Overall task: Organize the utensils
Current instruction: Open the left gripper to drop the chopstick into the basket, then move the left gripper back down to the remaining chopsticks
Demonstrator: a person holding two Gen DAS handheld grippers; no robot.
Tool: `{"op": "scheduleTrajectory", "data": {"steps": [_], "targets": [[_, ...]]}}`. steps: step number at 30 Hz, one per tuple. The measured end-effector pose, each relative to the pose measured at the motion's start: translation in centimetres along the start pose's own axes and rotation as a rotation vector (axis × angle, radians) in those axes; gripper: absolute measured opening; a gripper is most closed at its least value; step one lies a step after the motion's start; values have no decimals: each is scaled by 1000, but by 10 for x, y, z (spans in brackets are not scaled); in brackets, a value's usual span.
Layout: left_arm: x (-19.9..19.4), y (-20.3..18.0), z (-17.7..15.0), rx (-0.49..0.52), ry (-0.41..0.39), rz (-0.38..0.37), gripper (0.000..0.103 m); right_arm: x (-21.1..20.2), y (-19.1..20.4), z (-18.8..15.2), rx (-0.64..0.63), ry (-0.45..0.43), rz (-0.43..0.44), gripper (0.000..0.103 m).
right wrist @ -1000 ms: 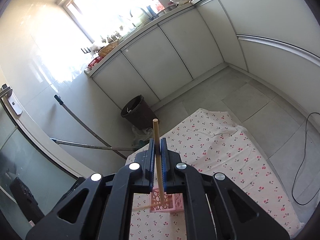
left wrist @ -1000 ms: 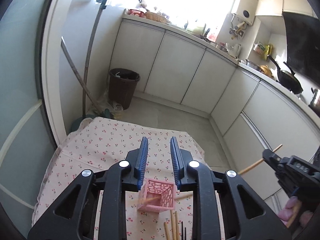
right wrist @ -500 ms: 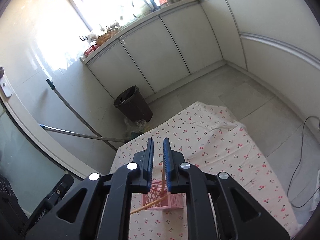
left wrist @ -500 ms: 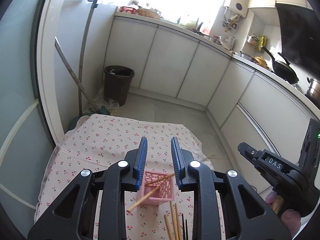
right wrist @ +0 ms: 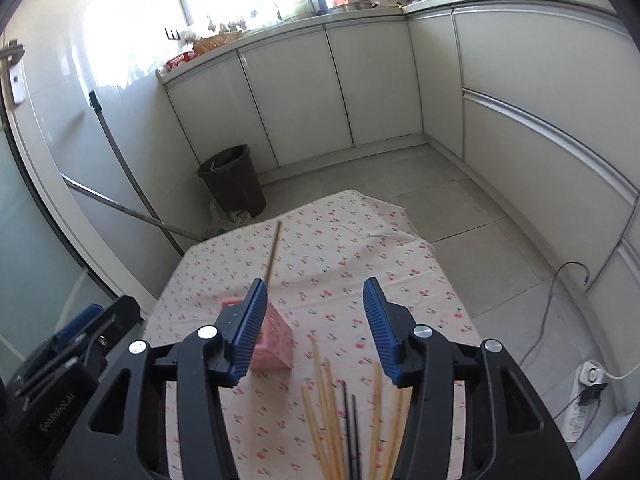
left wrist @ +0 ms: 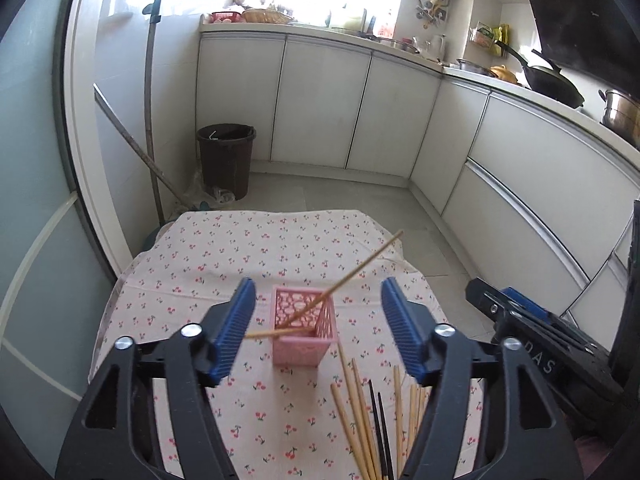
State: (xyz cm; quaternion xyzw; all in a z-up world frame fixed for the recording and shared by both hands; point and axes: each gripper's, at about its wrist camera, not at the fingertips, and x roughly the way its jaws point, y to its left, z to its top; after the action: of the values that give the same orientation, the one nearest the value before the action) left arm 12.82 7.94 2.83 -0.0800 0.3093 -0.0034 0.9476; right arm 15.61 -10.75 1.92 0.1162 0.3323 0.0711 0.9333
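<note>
Nearest you, a loose bunch of wooden chopsticks [left wrist: 356,420] lies on the cherry-print tablecloth [left wrist: 224,256], just on your side of the pink basket [left wrist: 303,330], fanned out with two thin black chopsticks [left wrist: 378,428] among them. In the right wrist view the same bunch [right wrist: 328,412] sits directly below your right gripper [right wrist: 314,328], with the black pair [right wrist: 350,424] in the middle of it.

Your left gripper [left wrist: 316,330] hangs over the cloth with the basket framed between its blue pads [left wrist: 234,326]. Its jaws are opening and grasp nothing; the pads stand clear of the basket on both sides. Your right gripper's jaws are opening too, with nothing between them except cloth and chopstick ends below. From the left wrist view, the right gripper [left wrist: 520,320] sits to the right of the basket, off the table edge.

The basket stands upright on the cloth. Two wooden chopsticks are in it: one [left wrist: 348,276] leans out over its far right corner, the other [left wrist: 276,334] pokes out low to the left across its near rim. In the right wrist view the basket [right wrist: 274,340] is partly hidden behind the left pad, and one chopstick [right wrist: 274,252] rises from it.

Beyond the basket, past the table's far edge, a dark bin [left wrist: 226,160] stands on the floor against white cabinets [left wrist: 320,100].
</note>
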Motion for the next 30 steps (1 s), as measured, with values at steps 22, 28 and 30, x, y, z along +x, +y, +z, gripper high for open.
{"op": "scheduleTrajectory", "data": {"steps": [22, 28, 30], "targets": [[28, -12, -57, 9, 196, 25, 96, -7, -54, -53, 30, 125, -125, 96], [74, 5, -80, -91, 399, 30, 96, 22, -94, -67, 161, 314, -92, 96], [87, 9, -87, -135, 450, 35, 96, 30, -107, -73, 223, 370, -82, 96]]}}
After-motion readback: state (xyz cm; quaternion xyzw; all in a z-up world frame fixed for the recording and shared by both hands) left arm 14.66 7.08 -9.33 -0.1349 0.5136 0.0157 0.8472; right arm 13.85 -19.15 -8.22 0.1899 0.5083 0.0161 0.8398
